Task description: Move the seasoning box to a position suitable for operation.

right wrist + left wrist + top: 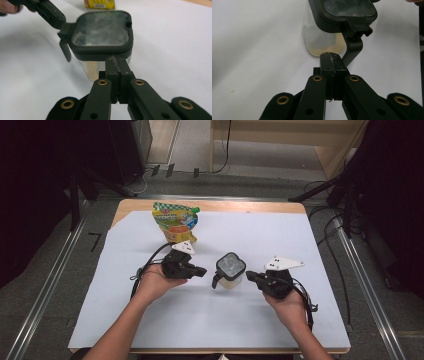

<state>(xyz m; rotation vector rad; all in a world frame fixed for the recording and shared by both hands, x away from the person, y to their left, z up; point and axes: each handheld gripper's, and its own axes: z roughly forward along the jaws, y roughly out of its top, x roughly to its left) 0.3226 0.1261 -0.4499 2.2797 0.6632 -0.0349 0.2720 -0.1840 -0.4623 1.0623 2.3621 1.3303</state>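
A small clear container [230, 270] with a dark square lid stands mid-table on the white sheet [165, 325]; a pale powdery layer lies in its bottom [324, 48]. A dark latch strap [353, 47] hangs from the lid's corner. My left gripper [202, 271] sits just left of the container, jaws shut with nothing between them [331, 56]. Just right of the container is my right gripper [248, 276], also shut and empty, its tips [117, 60] close under the lid [102, 30] rim. Whether either one touches the container I cannot tell.
A green, yellow and orange pouch [176, 221] stands at the back of the sheet, behind the left gripper. The wooden table edge [225, 206] runs beyond it. Metal rails [365, 280], cables and dark stands flank the table on the floor.
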